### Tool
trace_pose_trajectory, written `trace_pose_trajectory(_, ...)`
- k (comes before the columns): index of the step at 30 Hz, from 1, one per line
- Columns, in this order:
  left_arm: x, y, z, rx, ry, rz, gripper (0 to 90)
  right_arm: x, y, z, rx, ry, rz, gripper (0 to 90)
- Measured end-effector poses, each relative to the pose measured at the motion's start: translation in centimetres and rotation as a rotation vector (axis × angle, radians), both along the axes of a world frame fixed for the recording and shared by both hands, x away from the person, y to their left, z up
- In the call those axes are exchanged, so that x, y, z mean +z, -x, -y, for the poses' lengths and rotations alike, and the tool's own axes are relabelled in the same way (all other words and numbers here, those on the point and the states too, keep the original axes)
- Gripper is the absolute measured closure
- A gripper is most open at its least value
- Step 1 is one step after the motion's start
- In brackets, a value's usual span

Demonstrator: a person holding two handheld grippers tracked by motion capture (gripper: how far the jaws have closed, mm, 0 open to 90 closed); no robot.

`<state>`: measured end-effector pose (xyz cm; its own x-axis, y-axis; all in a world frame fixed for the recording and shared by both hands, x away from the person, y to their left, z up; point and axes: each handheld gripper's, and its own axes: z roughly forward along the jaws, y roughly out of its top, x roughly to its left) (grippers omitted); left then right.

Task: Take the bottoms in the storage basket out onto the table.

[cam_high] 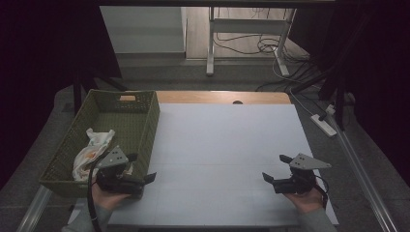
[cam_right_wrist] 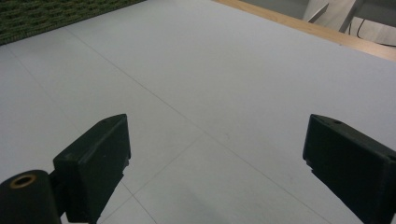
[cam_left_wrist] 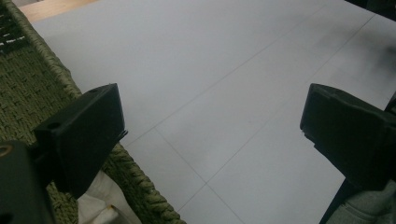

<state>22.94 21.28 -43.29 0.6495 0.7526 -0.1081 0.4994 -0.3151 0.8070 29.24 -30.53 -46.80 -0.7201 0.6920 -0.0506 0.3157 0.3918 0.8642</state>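
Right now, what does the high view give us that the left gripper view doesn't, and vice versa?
High view: the whole green woven basket, the full crumpled white cloth inside it, the right gripper and the floor cables beyond the table.
Left gripper view: a close look between the left gripper jaws, which stand wide apart with nothing between them, plus the basket rim's weave.
Both: basket, cloth, white tabletop.

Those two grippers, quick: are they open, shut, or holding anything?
Left gripper: open, nothing between its fingers, beside the green basket.
Right gripper: open, holding nothing, over the white table.
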Motion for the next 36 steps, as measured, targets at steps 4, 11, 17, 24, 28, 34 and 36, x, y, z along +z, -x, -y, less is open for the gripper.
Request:
trace_pose_trajectory(4,-0.09,-0.13,0.01,0.001,0.003,-0.005,6.2,-0.23,-0.11,-0.02,0.002,0.007,-0.017,7.8)
trace_pose_trajectory(11,-0.04,-0.37,-0.08,-0.002,0.010,-0.009,6.2,-0.46,-0.31,0.08,0.001,0.003,-0.030,7.8)
trace_pose_trajectory(17,0.07,-0.64,-0.15,0.004,0.015,-0.010,6.3,-0.77,-0.55,0.23,0.002,-0.003,-0.045,7.8)
trace_pose_trajectory(24,0.30,-0.70,-0.23,0.002,0.022,0.002,6.5,-0.63,-0.47,0.63,-0.004,-0.026,-0.046,7.9)
trace_pose_trajectory(28,0.26,-0.66,-0.33,0.001,0.025,0.002,6.6,-0.70,-0.58,0.45,0.000,-0.019,-0.047,7.9)
trace_pose_trajectory(34,0.36,-0.21,-0.54,0.000,0.019,0.010,6.8,-0.73,-0.81,-0.13,0.014,-0.012,-0.051,7.9)
trace_pose_trajectory(36,0.43,-0.17,-0.60,0.000,0.020,0.010,6.9,-0.70,-0.81,-0.30,0.018,-0.007,-0.048,7.9)
